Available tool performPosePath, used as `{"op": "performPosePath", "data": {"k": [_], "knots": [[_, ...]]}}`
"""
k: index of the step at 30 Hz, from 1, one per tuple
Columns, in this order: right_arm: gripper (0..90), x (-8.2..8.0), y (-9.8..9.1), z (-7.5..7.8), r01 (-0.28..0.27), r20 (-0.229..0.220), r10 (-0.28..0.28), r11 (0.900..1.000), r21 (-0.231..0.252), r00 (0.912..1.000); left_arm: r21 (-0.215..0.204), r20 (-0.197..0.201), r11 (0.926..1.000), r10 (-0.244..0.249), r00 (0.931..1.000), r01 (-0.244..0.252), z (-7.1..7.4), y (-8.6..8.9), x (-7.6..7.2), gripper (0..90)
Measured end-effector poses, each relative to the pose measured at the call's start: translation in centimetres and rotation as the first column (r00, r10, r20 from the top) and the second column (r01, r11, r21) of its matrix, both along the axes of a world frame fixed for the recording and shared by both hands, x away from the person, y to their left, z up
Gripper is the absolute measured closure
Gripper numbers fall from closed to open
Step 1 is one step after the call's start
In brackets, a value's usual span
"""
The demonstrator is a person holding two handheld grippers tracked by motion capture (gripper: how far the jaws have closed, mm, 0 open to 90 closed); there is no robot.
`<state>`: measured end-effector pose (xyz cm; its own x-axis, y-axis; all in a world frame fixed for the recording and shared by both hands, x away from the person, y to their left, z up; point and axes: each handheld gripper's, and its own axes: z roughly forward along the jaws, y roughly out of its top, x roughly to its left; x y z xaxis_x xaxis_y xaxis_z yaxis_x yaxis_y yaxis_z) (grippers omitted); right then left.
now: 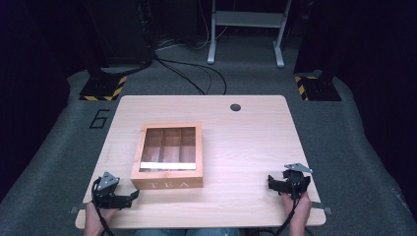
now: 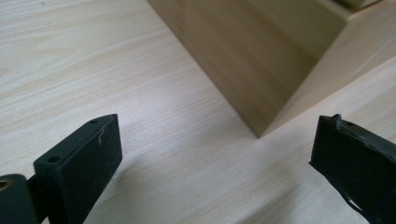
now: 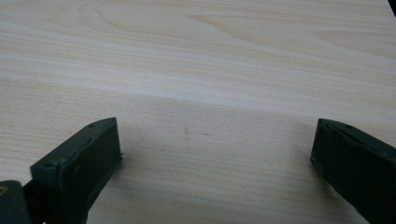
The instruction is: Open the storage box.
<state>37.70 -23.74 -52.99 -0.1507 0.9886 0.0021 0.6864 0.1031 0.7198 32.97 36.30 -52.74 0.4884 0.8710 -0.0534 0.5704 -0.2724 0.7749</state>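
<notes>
Glass-lidded wooden tea box (image 1: 167, 155), closed

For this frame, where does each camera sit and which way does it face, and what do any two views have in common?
High view: above the person's side, looking forward and down on the table; shows the tea box, both hands, the left gripper and right gripper.
Left gripper view: rides the left gripper, looking along its open jaws at the tea box's near corner.
Right gripper view: rides the right gripper, open jaws over bare tabletop.
Shared: the high and left gripper views both show the tea box.
</notes>
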Motion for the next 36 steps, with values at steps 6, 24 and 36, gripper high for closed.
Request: {"op": "performPosePath", "data": {"k": [6,24,36], "knots": [[1.0,0.0,0.0,0.0,0.0,0.0,0.0,1.0,-0.001,1.0,-0.067,0.046,0.9977,-0.004,0.9989,0.007,1.0,-0.3,-0.3,3.4],[1.0,0.0,0.0,0.0,0.001,0.0,-0.001,1.0,0.0,1.0,-0.098,0.127,0.992,-0.066,0.9897,0.079,2.9,-1.6,-0.1,20.2],[1.0,0.0,0.0,0.0,0.0,0.0,0.0,1.0,0.0,1.0,-0.106,0.163,0.9871,-0.101,0.9814,0.119,2.9,-1.9,-0.3,33.1]]}}
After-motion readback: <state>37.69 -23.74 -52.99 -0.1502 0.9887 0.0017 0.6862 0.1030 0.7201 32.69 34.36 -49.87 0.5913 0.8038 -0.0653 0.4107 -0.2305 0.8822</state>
